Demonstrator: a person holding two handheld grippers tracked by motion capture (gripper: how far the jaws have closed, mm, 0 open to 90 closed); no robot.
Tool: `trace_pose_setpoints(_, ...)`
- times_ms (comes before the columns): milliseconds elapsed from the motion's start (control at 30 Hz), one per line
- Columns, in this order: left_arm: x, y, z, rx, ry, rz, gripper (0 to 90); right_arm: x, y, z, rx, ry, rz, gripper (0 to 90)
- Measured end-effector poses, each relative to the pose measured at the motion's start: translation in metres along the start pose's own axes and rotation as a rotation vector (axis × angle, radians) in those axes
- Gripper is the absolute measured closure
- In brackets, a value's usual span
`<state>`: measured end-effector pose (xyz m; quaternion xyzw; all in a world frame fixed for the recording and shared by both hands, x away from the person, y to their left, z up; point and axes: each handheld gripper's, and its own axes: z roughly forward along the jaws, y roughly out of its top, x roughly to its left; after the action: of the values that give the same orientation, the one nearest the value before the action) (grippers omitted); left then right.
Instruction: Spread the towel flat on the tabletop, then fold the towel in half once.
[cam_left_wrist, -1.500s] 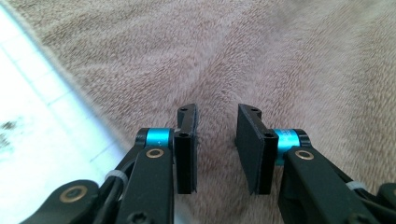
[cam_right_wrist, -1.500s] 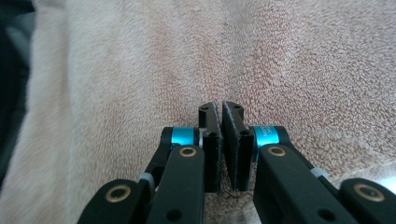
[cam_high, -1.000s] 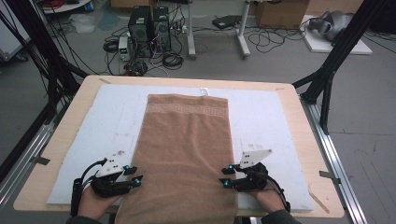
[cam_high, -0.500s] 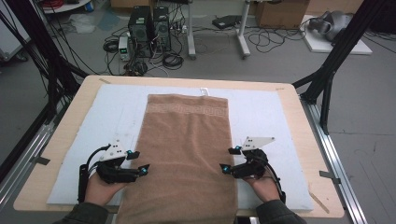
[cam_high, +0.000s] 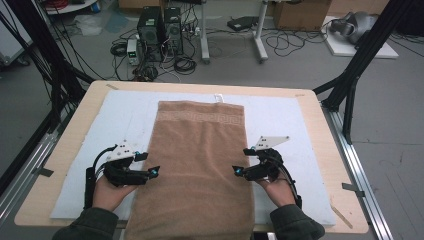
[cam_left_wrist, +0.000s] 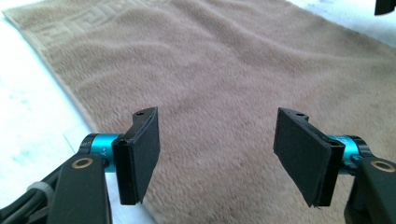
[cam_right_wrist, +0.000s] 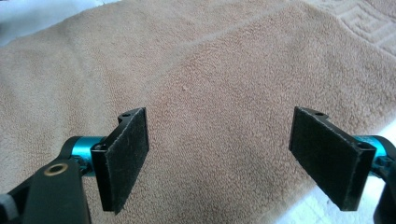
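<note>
A long brown towel (cam_high: 199, 160) lies flat down the middle of the table, its patterned border at the far end and its near end hanging over the front edge. My left gripper (cam_high: 150, 170) sits at the towel's left edge, open, with nothing between its pads (cam_left_wrist: 140, 158). At the right edge my right gripper (cam_high: 241, 171) is likewise open and empty. In the left gripper view (cam_left_wrist: 219, 158) and the right gripper view (cam_right_wrist: 219, 158), the jaws stand wide apart just over the towel's pile (cam_right_wrist: 210, 79), each near a side edge (cam_left_wrist: 88, 112).
A pale blue-white mat (cam_high: 290, 125) covers the wooden table (cam_high: 75, 125) under the towel. Black frame legs (cam_high: 350, 85) stand at both sides. Computers and cables (cam_high: 160, 30) lie on the floor beyond the far edge.
Both grippers have moved forward along the towel's side edges, away from the front of the table. Their jaws look wider apart than a second ago.
</note>
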<state>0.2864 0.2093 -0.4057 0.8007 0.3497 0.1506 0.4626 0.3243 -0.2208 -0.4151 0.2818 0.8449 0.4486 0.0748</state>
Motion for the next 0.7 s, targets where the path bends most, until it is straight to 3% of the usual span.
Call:
trace_pose_setpoints(467,0.018,0.027,0.016,0.032,0.032,0.029,32.1,-0.016,0.014,0.001,0.029,-0.004,-0.019,19.9)
trace_pose_setpoints(700,0.037,0.044,0.025,0.032,0.062,0.001,32.9,-0.036,0.032,0.005,0.041,-0.022,-0.011,20.3)
